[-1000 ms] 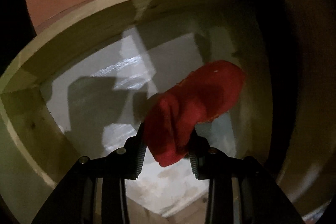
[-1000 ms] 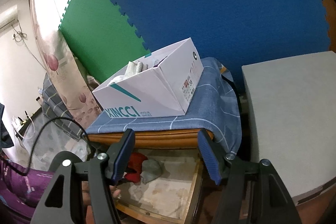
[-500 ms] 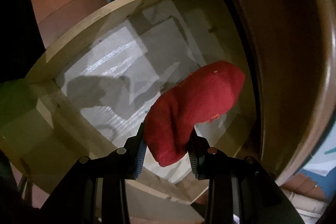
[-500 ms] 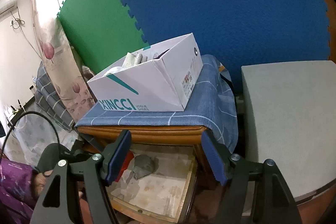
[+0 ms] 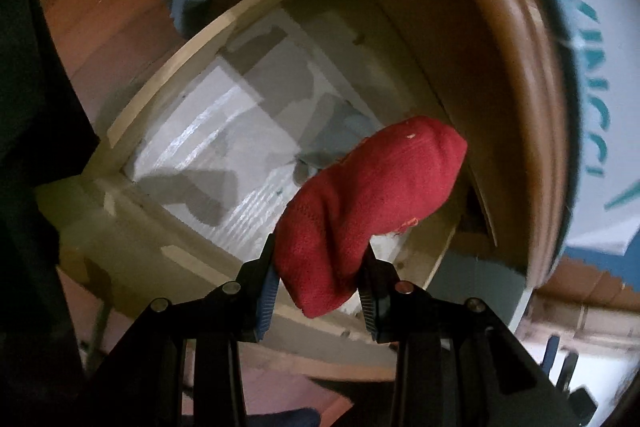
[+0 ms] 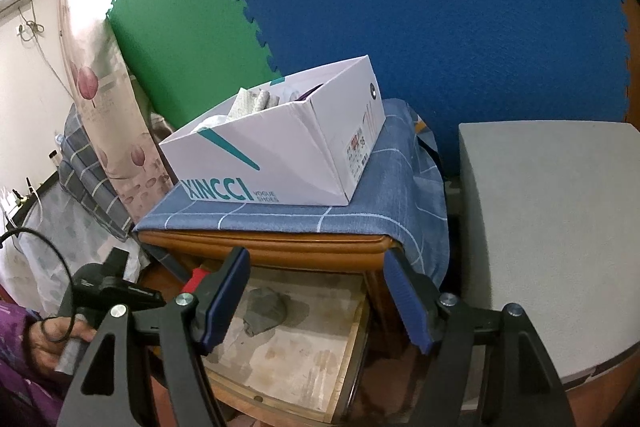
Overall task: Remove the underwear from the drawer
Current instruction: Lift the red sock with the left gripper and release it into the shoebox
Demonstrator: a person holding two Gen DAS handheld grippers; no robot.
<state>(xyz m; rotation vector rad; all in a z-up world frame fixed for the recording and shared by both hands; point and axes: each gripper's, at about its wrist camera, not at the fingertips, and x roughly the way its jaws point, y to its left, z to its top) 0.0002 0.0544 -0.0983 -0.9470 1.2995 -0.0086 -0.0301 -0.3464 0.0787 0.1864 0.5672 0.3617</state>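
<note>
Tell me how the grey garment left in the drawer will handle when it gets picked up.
The grey garment lies crumpled in a soft heap on the drawer floor, so it will probably be floppy and sag. The red underwear pinched by the left gripper bulges and droops past the fingers, hinting at similar light cloth. It likely won't roll or slip.

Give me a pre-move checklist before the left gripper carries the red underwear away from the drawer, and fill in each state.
1. Grip: left gripper is shut on the red underwear, cloth bunched between both fingers. ok.
2. Lift: the underwear hangs above the drawer floor, not resting on it. ok.
3. Snagging: its far end lies near the nightstand's wooden edge; contact cannot be judged. cannot tell.
4. Right gripper is open, holds nothing, and sits in front of the drawer. ok.
5. Drawer emptied: a grey garment lies inside. not ok.
6. Drop spot: the shoebox on the nightstand holds items; free room unclear. cannot tell.
</note>
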